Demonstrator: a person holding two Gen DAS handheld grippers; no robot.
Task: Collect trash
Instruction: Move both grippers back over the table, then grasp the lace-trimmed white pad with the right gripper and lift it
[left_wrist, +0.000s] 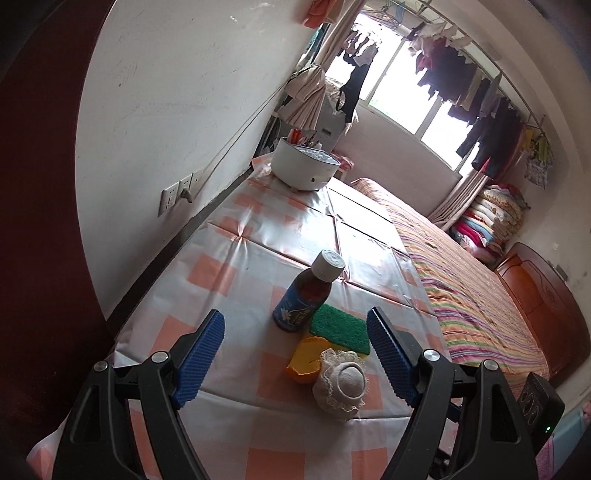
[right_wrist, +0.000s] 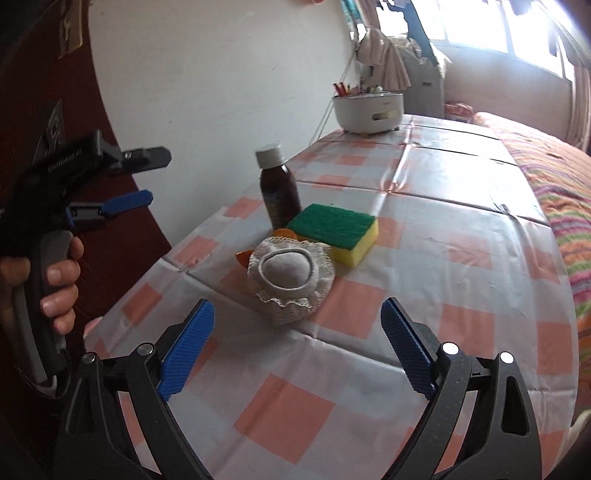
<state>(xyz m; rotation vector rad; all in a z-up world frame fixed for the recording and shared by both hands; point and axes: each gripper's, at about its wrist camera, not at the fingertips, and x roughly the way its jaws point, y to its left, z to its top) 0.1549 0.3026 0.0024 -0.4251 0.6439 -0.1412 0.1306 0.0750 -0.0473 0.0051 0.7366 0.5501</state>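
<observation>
Hovering spread wide, holding nothing, left gripper & right gripper face bottle, sponge, peel, lace pouch clustered mid-tablecloth, wall-side strip bare

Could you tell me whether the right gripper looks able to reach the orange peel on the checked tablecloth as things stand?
Probably not directly: the lace-trimmed round cloth cap stands between the open right gripper and the orange peel, hiding most of it.

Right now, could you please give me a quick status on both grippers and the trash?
Left gripper open, empty. Right gripper open, empty. Orange peel on table, untouched. Lace-trimmed pouch and sponge crowd it.
</observation>
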